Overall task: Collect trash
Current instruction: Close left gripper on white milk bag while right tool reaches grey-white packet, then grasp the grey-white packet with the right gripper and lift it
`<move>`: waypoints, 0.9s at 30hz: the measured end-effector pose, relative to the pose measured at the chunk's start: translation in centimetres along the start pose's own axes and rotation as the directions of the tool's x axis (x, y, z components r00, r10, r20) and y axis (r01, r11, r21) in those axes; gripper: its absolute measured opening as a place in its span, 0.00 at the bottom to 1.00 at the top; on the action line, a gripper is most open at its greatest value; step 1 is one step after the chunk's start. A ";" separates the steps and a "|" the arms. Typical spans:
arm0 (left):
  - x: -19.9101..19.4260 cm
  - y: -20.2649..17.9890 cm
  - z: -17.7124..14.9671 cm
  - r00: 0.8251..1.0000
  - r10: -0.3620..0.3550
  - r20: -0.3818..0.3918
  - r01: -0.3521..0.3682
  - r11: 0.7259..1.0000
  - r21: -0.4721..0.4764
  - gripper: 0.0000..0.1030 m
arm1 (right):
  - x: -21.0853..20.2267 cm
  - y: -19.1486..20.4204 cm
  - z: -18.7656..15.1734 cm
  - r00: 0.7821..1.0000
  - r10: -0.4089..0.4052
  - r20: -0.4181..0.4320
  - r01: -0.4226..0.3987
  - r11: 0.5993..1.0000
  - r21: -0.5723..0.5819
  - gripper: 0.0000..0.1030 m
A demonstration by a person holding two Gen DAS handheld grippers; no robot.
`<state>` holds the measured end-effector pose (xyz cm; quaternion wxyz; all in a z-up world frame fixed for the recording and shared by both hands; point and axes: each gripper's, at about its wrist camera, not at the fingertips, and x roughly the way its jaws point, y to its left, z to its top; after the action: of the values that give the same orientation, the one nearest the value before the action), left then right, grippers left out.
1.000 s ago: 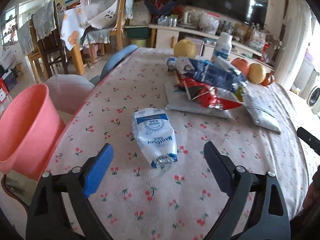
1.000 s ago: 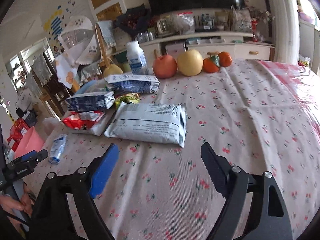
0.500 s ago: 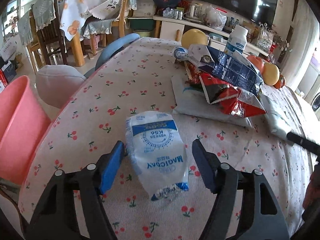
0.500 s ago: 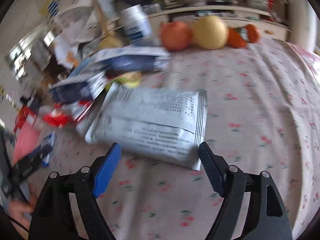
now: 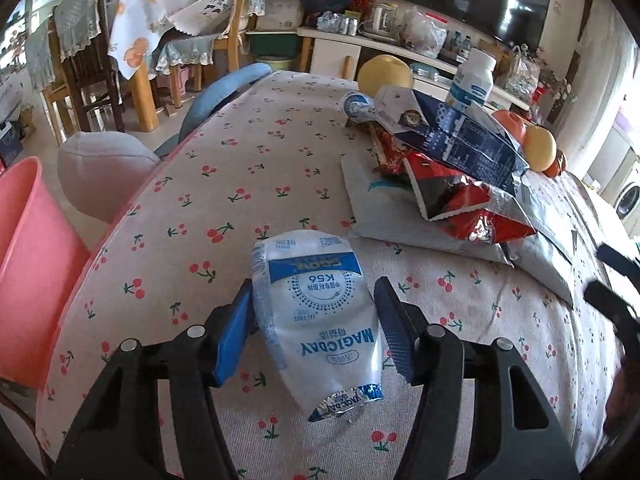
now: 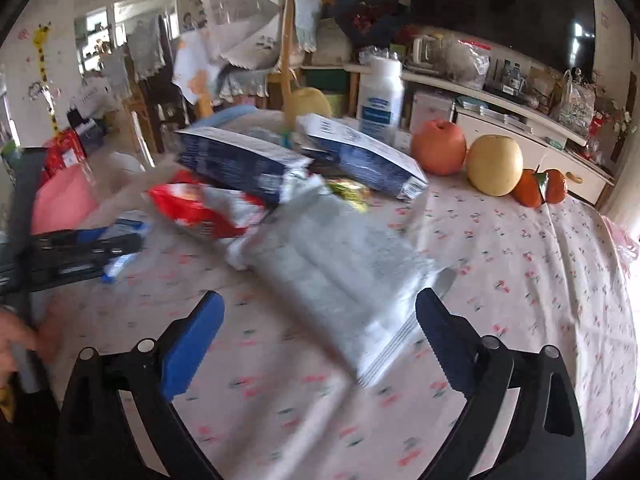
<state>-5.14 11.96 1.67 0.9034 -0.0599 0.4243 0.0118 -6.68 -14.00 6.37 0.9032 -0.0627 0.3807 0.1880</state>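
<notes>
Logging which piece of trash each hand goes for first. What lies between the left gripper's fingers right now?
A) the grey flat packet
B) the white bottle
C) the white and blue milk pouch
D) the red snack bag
C: in the left wrist view the white and blue milk pouch lies between the two fingers of the left gripper, while the red snack bag sits farther off in the pile.

Pouch (image 5: 316,312) before wrapper pile (image 5: 452,168), bucket (image 5: 28,264) left of table (image 5: 224,184)
</notes>
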 end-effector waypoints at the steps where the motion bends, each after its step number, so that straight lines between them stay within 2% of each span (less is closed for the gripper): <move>1: 0.0 0.0 0.0 1.000 -0.002 -0.001 0.002 1.000 0.007 0.59 | 0.6 -0.4 0.3 1.000 0.003 -0.010 -0.003 1.000 -0.010 0.93; 3: 0.1 -0.1 0.0 1.000 -0.006 -0.004 0.007 1.000 0.019 0.59 | 2.1 -0.9 0.8 0.999 0.004 -0.033 -0.006 0.998 -0.068 0.93; 8: 0.1 -0.2 0.0 1.000 -0.009 -0.007 0.009 0.999 0.037 0.59 | 5.3 -0.8 1.3 0.994 0.063 -0.094 -0.079 0.980 -0.182 0.94; 13: 0.1 -0.6 0.0 1.000 -0.012 -0.004 0.012 0.998 0.057 0.59 | 7.1 -0.3 2.4 0.993 0.058 -0.100 -0.082 0.962 -0.261 0.95; 20: -0.3 -1.1 0.0 0.999 -0.034 0.009 0.033 0.997 0.076 0.59 | 8.9 -1.4 3.4 0.982 0.096 -0.165 -0.132 0.965 -0.225 0.96; 25: -0.7 -0.9 -0.1 0.999 -0.036 0.017 0.035 0.997 0.070 0.59 | 7.9 -0.9 3.2 0.967 0.163 -0.195 -0.196 0.966 -0.166 0.94; 27: -0.9 -0.7 -0.1 0.999 -0.033 0.021 0.031 0.997 0.068 0.59 | 7.3 -0.2 2.8 0.965 0.161 -0.209 -0.198 0.965 -0.171 0.91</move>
<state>-5.68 11.25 2.37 0.9096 -0.0360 0.4136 -0.0163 -0.15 -11.31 3.15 0.8308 -0.1321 0.4511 0.2980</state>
